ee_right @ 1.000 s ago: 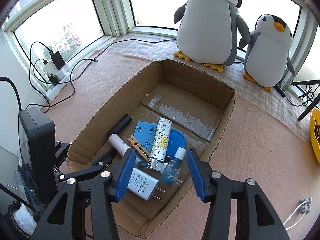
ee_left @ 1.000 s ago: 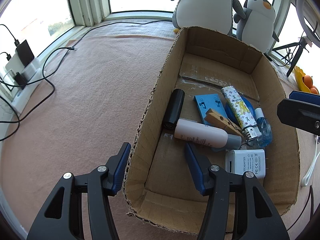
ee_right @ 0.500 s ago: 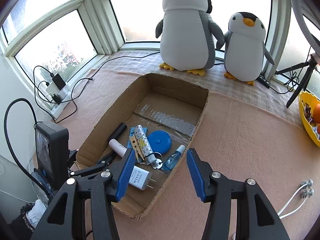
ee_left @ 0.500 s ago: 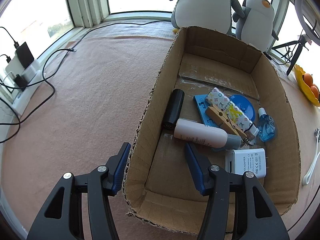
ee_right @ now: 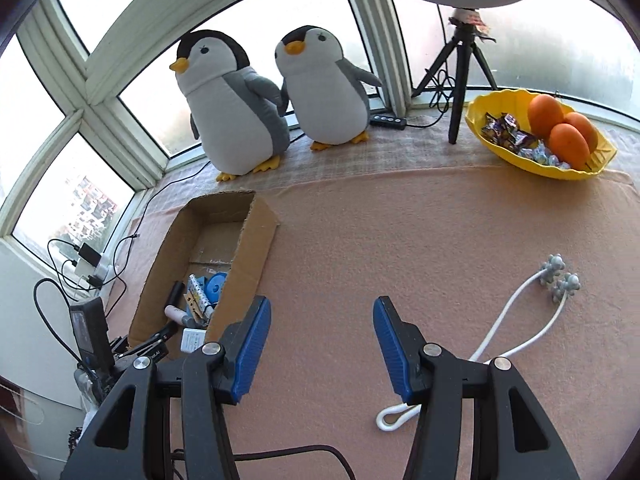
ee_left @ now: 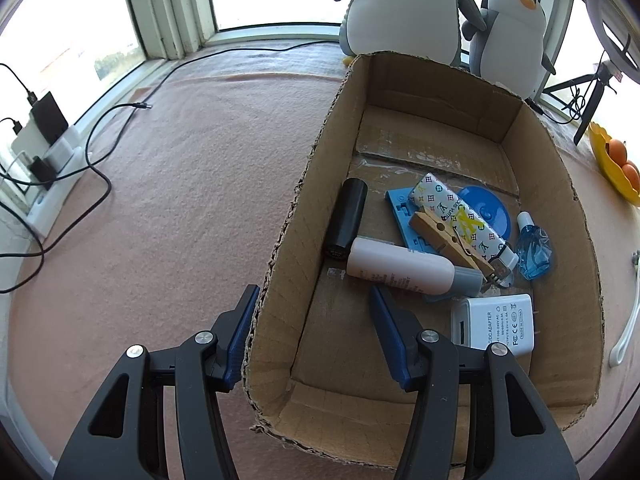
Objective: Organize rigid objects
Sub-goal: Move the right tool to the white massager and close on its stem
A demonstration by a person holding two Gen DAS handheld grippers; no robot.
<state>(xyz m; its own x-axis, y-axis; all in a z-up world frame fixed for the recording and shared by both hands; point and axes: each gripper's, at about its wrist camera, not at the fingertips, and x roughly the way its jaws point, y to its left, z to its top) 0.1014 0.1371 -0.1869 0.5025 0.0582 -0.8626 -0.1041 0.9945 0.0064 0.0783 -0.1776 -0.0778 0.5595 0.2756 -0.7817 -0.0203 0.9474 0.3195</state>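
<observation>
A cardboard box (ee_left: 320, 148) holds a black cylinder (ee_left: 346, 218), a pinkish bottle (ee_left: 396, 266), a wooden clothespin (ee_left: 448, 240), a patterned tube (ee_left: 452, 212), a blue disc (ee_left: 486, 210), a small blue bottle (ee_left: 534, 246) and a white adapter (ee_left: 496, 326). My left gripper (ee_left: 314, 294) stands open astride the box's near left wall, one finger outside, one inside. My right gripper (ee_right: 322, 302) is open and empty over the pink cloth, to the right of the box (ee_right: 256, 248). A white cord with grey knobbed ends (ee_right: 516, 312) lies right of it.
Two plush penguins (ee_right: 240, 112) stand behind the box by the window. At the back right are a yellow bowl (ee_right: 500, 148) of oranges and sweets and a black tripod (ee_right: 460, 80). Cables and a power strip (ee_left: 48, 152) lie at the far left.
My right gripper has swung away from above the box to the right and rolled, and now looks over the cloth. The patterned tube shifted slightly in the box. The left gripper has stayed put.
</observation>
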